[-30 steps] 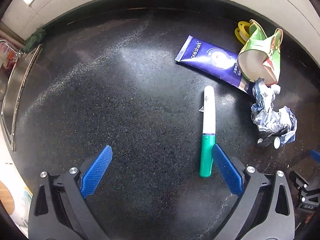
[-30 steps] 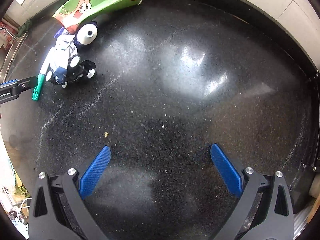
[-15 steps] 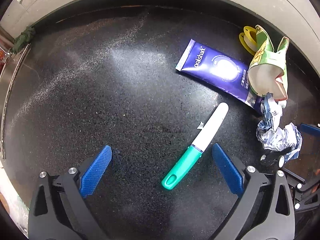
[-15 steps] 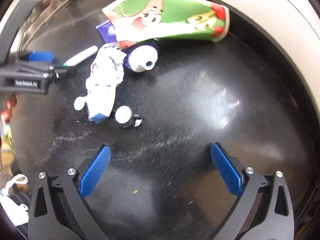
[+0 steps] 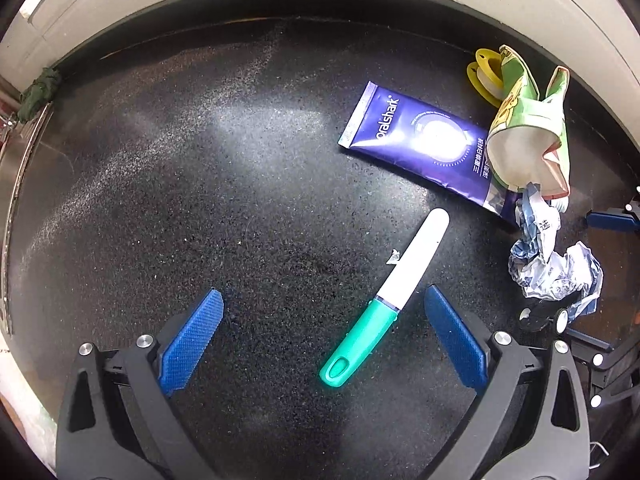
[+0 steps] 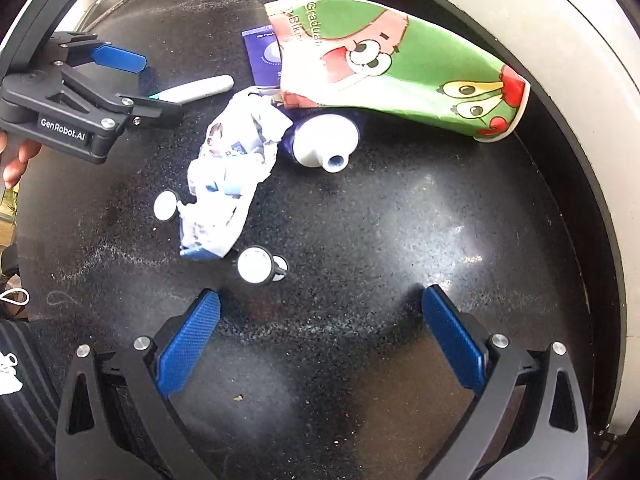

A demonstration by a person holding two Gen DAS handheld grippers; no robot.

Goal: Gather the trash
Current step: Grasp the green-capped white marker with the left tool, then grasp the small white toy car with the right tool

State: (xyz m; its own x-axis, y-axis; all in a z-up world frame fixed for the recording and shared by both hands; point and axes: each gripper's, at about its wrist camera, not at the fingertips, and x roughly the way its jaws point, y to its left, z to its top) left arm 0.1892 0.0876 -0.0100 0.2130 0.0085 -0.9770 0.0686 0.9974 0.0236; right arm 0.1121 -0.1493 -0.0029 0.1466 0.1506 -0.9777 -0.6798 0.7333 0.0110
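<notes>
On the dark worktop (image 5: 200, 200), nothing collected yet: pen (image 5: 384, 304) at 5 o'clock inside wide left tool (image 5: 324, 344); wrapper (image 6: 228, 176), cup (image 6: 400, 64), tube (image 5: 420, 148) remain. Right tool (image 6: 320, 340) wide, empty.

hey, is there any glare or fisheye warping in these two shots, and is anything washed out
Left wrist view: a bright hotspot washes out the print on the purple toothpaste tube, and a paler sheen lies on the black speckled countertop; its back edge bows into an arc. Right wrist view: small glints on the counter right of centre, the crushed green cartoon paper cup stays readable, and the rim is curved and dark.
</notes>
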